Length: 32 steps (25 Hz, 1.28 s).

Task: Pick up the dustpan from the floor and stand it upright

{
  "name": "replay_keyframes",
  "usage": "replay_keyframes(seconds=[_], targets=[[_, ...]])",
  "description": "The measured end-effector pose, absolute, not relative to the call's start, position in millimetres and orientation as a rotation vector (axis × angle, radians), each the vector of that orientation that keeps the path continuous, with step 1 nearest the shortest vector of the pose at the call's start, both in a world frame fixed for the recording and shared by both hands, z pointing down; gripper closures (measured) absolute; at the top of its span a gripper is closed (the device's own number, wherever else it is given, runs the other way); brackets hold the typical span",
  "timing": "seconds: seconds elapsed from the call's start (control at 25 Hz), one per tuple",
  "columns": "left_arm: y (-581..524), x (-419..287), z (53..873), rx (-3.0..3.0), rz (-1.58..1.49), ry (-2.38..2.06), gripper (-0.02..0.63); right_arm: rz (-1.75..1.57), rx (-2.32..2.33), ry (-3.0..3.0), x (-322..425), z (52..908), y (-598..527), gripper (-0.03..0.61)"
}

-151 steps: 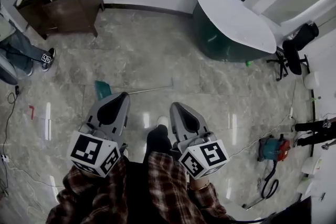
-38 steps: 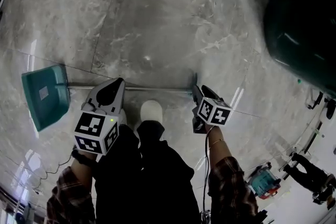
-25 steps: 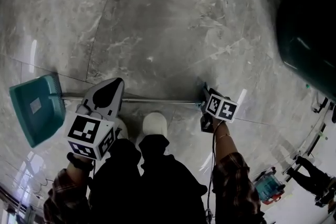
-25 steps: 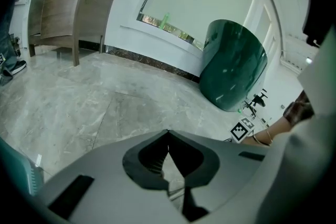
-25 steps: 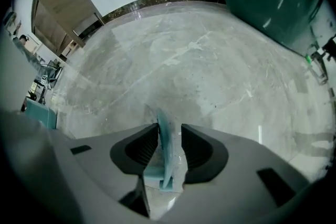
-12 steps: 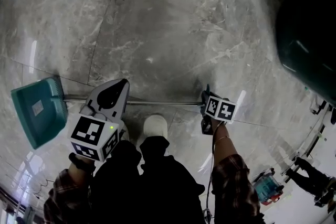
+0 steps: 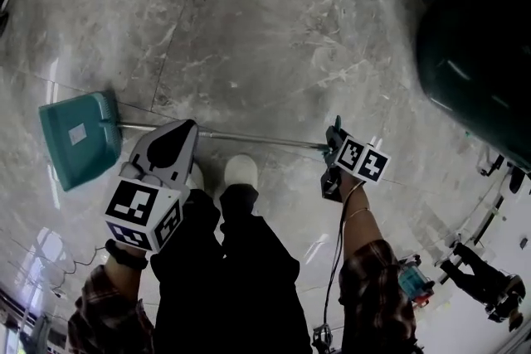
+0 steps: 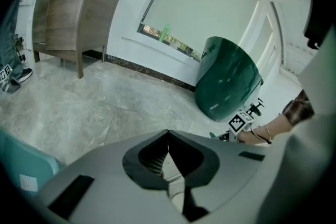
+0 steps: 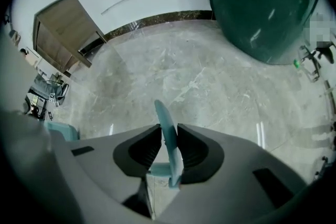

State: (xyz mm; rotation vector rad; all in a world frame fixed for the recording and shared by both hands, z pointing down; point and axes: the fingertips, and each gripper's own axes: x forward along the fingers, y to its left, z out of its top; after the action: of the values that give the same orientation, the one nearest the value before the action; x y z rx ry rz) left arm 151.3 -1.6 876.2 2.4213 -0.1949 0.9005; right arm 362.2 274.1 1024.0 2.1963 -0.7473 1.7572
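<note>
Head view, dustpan [image 7: 79, 137] handle in R claw [image 7: 333, 141]

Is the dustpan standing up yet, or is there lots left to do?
Not yet. Done: the right tool grips the teal handle end of the dustpan, though its jaws just opened slightly. In hand: the left tool, jaws together, sits at the rod. Left: the dustpan lies sideways; it must be stood upright.
</note>
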Motion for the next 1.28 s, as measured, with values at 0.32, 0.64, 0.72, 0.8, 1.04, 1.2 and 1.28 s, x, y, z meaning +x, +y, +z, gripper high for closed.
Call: replay_keyframes(seconds=[0.32, 0.64, 0.72, 0.8, 1.04, 1.2, 1.28], targets=[[-16.2, 159.6, 749.7, 2.463, 0.825, -0.204, 0.603, 1.675, 2.319, -0.772, 378.0, 881.1, 251.3, 0.466], [-27.4, 156.7, 616.0, 2.513, 0.730, -0.258, 0.601, 1.531, 2.206, -0.987, 333.2, 746.0, 183.1, 0.455], [-28.2, 149.3, 585.2, 2.519, 0.699, -0.290, 0.603, 1.501, 2.183, -1.039, 319.9, 717.6, 164.7, 0.453], [-28.7, 134.6, 555.6, 2.515, 0.662, -0.332, 0.601, 1.500, 2.158, -1.092, 302.7, 691.6, 147.7, 0.453], [-24.2, 62.4, 495.3, 2.438, 0.610, -0.473, 0.601, 1.510, 2.054, -1.217, 236.3, 623.3, 110.1, 0.453], [-32.5, 7.6, 465.0, 2.424, 0.586, -0.558, 0.601, 1.462, 2.018, -1.282, 192.1, 586.1, 78.6, 0.453], [-43.5, -23.0, 451.0, 2.400, 0.546, -0.632, 0.603, 1.431, 1.989, -1.334, 168.8, 568.7, 56.6, 0.453]])
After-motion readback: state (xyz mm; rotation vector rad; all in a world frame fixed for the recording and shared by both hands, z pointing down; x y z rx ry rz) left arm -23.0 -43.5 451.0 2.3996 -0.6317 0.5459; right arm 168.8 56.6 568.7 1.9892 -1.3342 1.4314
